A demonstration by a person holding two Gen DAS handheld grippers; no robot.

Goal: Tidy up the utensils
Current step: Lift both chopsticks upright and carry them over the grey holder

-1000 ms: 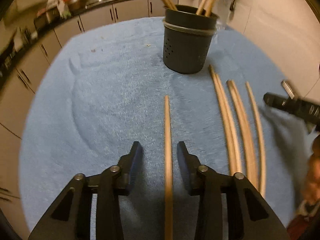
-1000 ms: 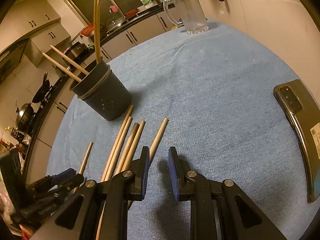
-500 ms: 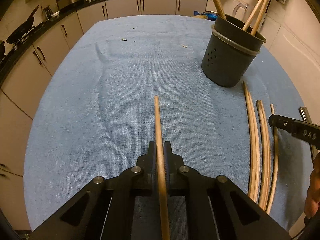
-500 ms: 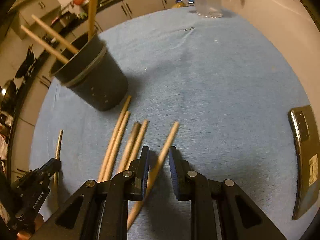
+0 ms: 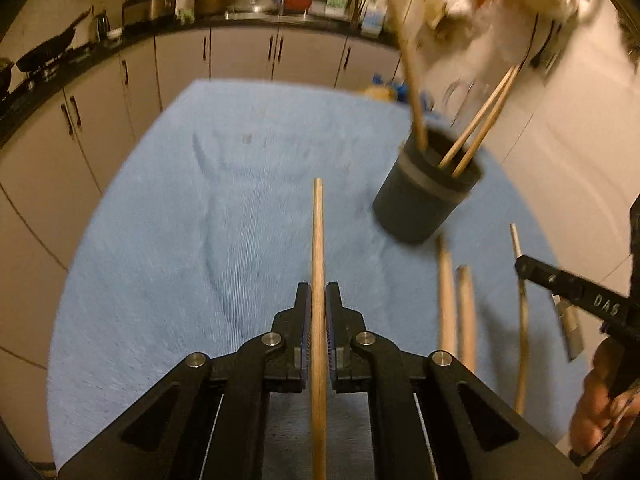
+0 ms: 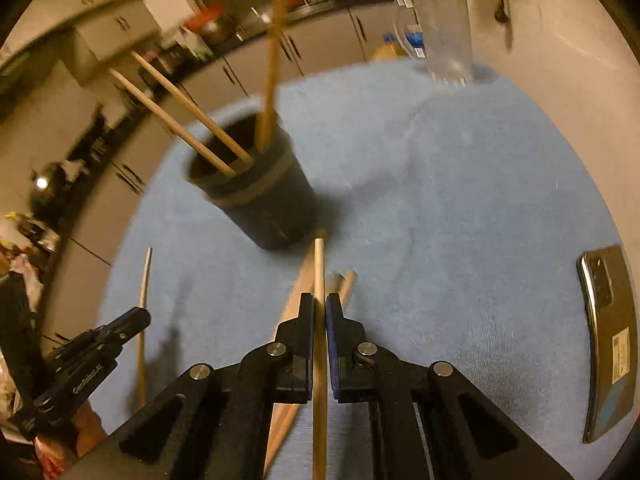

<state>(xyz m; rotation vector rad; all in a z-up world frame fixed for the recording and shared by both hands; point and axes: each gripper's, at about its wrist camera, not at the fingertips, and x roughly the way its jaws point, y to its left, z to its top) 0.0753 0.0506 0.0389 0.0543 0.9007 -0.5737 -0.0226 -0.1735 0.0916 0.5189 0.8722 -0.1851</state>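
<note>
Chopsticks lean inside the dark holder on the blue worktop. Left gripper jaws clench one chopstick; right gripper jaws clench another.

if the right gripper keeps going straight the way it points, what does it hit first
Most likely the dark utensil holder, whose base sits just past the tip of the chopstick held in the right gripper. Depth is unclear, so it may pass slightly right.

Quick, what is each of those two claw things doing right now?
Left gripper: shut on a wooden chopstick.
Right gripper: shut on another chopstick.
</note>
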